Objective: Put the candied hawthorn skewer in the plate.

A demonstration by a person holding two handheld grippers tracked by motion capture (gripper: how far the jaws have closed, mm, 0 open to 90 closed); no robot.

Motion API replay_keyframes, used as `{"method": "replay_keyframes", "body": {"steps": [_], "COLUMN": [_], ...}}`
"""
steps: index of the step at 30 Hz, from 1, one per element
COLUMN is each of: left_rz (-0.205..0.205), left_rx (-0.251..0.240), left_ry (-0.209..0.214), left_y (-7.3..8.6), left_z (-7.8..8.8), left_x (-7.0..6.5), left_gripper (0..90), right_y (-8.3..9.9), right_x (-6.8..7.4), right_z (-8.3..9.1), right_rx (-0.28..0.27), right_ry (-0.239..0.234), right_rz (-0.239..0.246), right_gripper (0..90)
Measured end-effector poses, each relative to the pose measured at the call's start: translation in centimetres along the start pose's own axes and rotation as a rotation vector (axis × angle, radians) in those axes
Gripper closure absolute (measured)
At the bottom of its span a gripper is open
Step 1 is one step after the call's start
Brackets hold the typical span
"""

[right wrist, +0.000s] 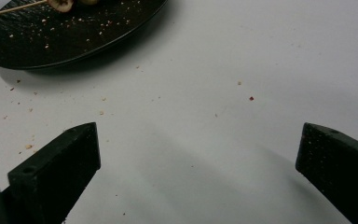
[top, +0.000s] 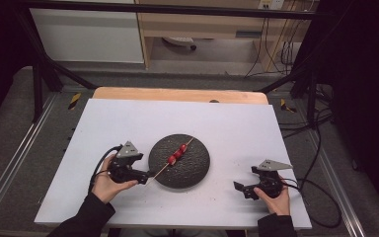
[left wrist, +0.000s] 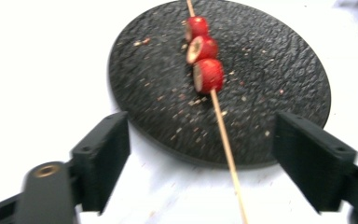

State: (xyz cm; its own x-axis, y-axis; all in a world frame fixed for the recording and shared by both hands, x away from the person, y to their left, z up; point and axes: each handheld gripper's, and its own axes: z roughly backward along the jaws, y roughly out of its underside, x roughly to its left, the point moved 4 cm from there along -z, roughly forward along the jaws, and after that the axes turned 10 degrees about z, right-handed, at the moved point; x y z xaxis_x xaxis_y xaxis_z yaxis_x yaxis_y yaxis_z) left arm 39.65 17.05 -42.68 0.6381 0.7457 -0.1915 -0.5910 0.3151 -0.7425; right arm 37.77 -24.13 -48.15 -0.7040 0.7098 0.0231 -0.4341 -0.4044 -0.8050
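A white-topped table [top: 128, 123] is carrying the scene, with a strip of bare wood [top: 177, 94] showing along its far edge. A round black textured plate [top: 195, 170] is lying directly on the white surface, near the middle and toward the near side. Small reddish and tan crumbs [right wrist: 251, 98] are lying scattered on the white surface beside the plate. A thin wooden skewer [left wrist: 228, 154] is lying across the plate, its bare end reaching out past the rim over the white surface.
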Motion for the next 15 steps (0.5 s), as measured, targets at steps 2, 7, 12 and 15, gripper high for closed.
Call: {"method": "replay_keyframes", "body": {"steps": [2,7,12,15], "left_rz": [0.007,0.012,0.030,0.041], "left_rx": [-0.009,-0.019,-0.045,-0.048], "left_ry": [-0.023,-0.058,-0.063,-0.070], "left_y": [0.4,1.7,3.2,4.2], "left_z": [0.7,2.1,2.9,3.0], "left_x": [0.6,2.0,3.1,3.8], "left_gripper": [13.8,11.2,10.4,10.4], "right_y": [0.0,0.0,0.0,0.1], "right_x": [0.0,0.0,0.0,0.1], "right_z": [0.0,0.0,-0.1,-0.1], "right_rx": [0.001,0.002,0.006,0.008], "right_ry": [0.000,-0.002,-0.001,-0.003], "right_rz": [-0.001,-0.003,-0.004,-0.002], "right_gripper": [0.5,0.5,0.5,0.5]}}
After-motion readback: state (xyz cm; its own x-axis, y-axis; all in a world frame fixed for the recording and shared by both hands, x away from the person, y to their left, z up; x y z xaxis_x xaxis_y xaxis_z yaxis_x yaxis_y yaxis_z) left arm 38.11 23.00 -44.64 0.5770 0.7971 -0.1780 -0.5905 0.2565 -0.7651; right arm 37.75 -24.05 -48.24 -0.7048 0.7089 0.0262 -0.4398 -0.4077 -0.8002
